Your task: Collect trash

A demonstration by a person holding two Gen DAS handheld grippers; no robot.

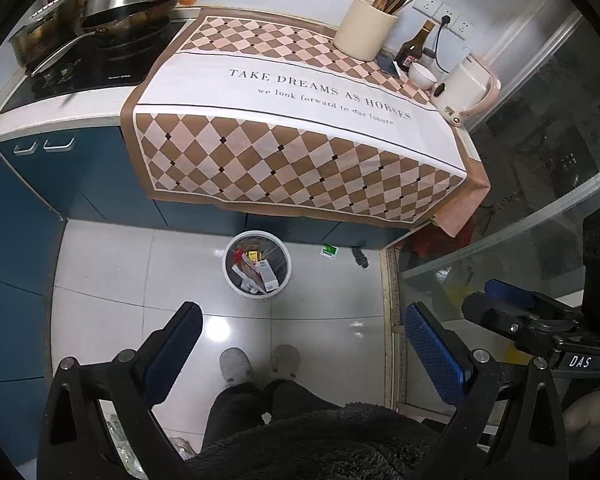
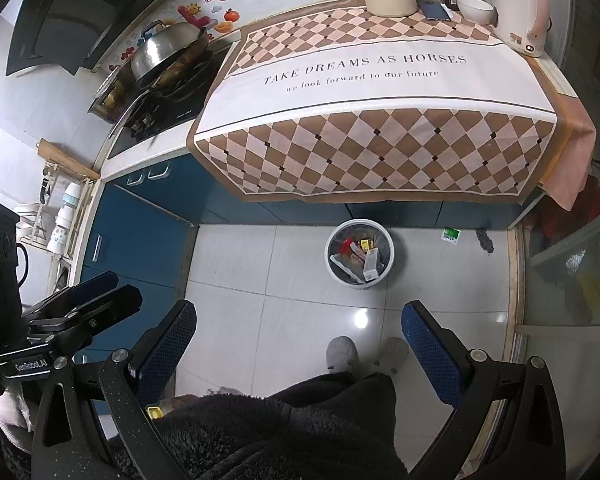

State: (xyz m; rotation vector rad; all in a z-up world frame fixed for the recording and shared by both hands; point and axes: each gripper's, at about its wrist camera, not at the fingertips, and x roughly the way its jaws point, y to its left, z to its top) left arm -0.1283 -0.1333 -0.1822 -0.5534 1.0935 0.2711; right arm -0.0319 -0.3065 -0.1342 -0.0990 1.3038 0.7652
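**Bin on the tiles, both grippers held apart above it**

The bin [image 1: 257, 265] is round, pale-rimmed and dark-lined, standing on glossy grey floor tiles [image 1: 148, 272] just in front of blue cabinets [image 1: 100, 184]. Inside it lie crumpled wrappers and small cartons [image 2: 371, 264]; their print is too small to read. Right of the bin, on the tiles, sit a small green-and-white packet [image 1: 328, 251] and, further right, a dark fuzzy scrap [image 2: 485, 240] of unclear kind.

Above the bin, a checkered cloth [image 1: 300, 152] drapes over the counter edge, hiding the cabinets behind it.

The left gripper [image 1: 304, 356] and right gripper [image 2: 300, 354] hang on the near side of the bin, each with its 2 blue textured pads spread wide, holding nothing. Bare tile lies between them and the bin. 2 grey slippers [image 1: 260, 364] stand below.
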